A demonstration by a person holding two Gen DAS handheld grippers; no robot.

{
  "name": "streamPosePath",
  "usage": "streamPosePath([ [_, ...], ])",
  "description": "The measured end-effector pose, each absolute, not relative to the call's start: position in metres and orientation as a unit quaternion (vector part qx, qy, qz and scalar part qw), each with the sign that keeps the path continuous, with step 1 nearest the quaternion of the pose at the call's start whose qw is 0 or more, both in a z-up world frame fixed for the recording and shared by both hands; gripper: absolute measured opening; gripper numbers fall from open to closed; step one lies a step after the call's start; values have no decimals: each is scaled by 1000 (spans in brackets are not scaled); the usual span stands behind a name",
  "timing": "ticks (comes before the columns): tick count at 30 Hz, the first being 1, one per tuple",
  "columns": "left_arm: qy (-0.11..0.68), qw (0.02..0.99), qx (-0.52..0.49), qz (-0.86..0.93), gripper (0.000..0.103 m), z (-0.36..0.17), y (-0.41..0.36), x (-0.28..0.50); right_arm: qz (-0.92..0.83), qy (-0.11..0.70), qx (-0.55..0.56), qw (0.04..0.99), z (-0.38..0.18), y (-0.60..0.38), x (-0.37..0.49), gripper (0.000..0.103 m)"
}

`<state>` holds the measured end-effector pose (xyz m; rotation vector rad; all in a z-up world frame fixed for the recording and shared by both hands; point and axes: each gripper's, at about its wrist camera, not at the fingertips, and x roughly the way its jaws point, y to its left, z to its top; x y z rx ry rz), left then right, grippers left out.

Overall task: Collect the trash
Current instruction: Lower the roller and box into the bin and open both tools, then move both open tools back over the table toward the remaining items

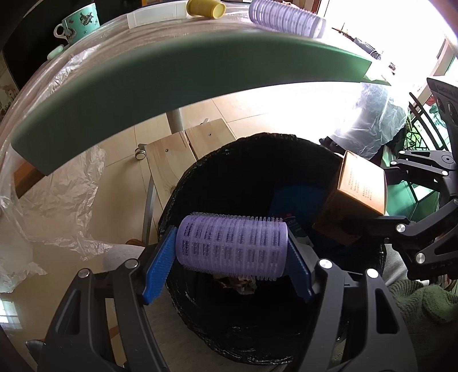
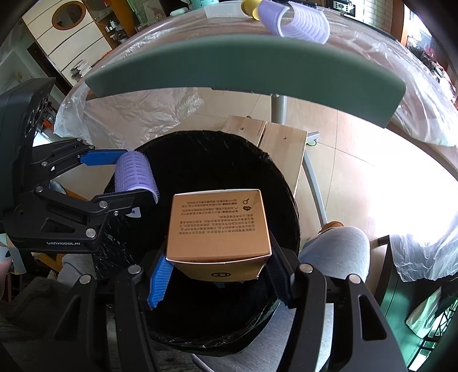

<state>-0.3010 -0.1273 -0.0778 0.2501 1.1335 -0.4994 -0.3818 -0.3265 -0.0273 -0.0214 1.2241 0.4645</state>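
Note:
My left gripper point(image 1: 232, 251) is shut on a purple hair roller point(image 1: 229, 246), held sideways between the blue pads over the open black trash bin point(image 1: 217, 183). My right gripper point(image 2: 219, 271) is shut on a brown cardboard box point(image 2: 219, 226) with printed text, also held over the bin point(image 2: 200, 160). In the left wrist view the box point(image 1: 357, 186) and right gripper point(image 1: 375, 226) hang at the bin's right rim. In the right wrist view the left gripper point(image 2: 134, 177) holds the roller point(image 2: 134, 171) at the bin's left rim. Crumpled paper and blue packaging lie inside the bin.
The green table edge point(image 1: 171, 74) runs above the bin, covered with clear plastic sheet. On it lie another purple roller point(image 1: 286, 17), a yellow cup point(image 1: 204, 7) on its side and a teal mug point(image 1: 80, 21). A wooden stool point(image 2: 274, 137) stands behind the bin; a knee point(image 2: 337, 251) is at right.

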Motion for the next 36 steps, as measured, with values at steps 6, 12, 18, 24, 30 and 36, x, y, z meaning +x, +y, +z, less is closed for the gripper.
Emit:
streamPosePath([
  [6, 535, 804, 119, -232, 71, -85, -129, -301, 212, 575, -13, 790, -33, -326, -383, 59],
  [12, 537, 802, 120, -231, 71, -90, -131, -299, 209, 579, -16, 788, -38, -327, -383, 59],
  [18, 540, 800, 124, -230, 71, -95, -132, -299, 205, 583, -19, 786, -42, -326, -383, 59],
  [24, 538, 801, 124, -233, 71, -97, -132, -299, 204, 582, -21, 787, -42, -328, -383, 59],
  [30, 526, 806, 105, -251, 84, -88, -128, -303, 205, 549, -5, 810, -24, -337, -387, 85],
  [36, 482, 834, 67, -262, 84, -30, -112, -312, 195, 474, -21, 858, 28, -348, -401, 85],
])
